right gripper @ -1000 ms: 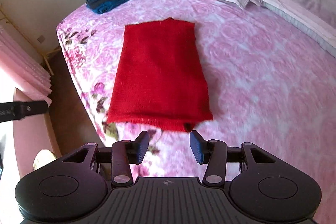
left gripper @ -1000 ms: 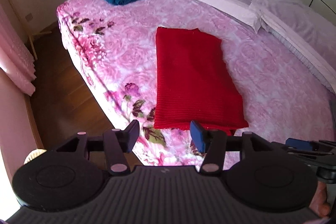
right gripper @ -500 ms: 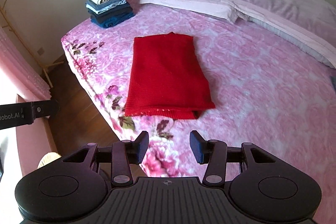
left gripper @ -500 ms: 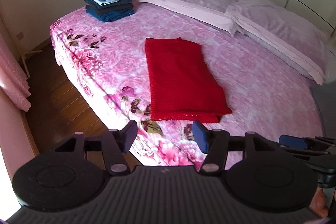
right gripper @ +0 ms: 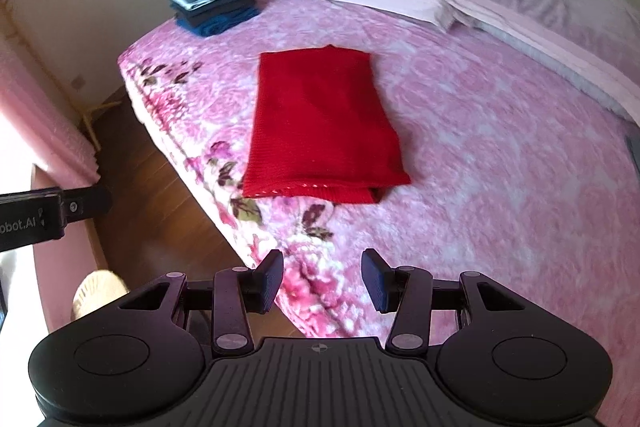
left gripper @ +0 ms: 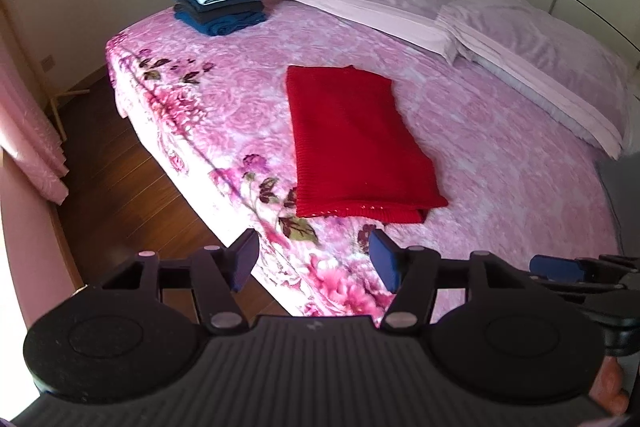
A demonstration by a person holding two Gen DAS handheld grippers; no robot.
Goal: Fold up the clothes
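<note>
Red knit (left gripper: 356,143) lies folded long on the bed (left gripper: 500,187); both claws (left gripper: 314,261) (right gripper: 322,281) spread, empty, near edge; a cross-fold or stacking could follow.

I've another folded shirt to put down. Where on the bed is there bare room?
Widest bare patch of bedspread: right of the red knit, below the pillows. A smaller strip lies between the red knit and the clothes stack. The far corner is crowded by that stack, the head by pillows. Both grippers, left and right, are open and empty.
</note>
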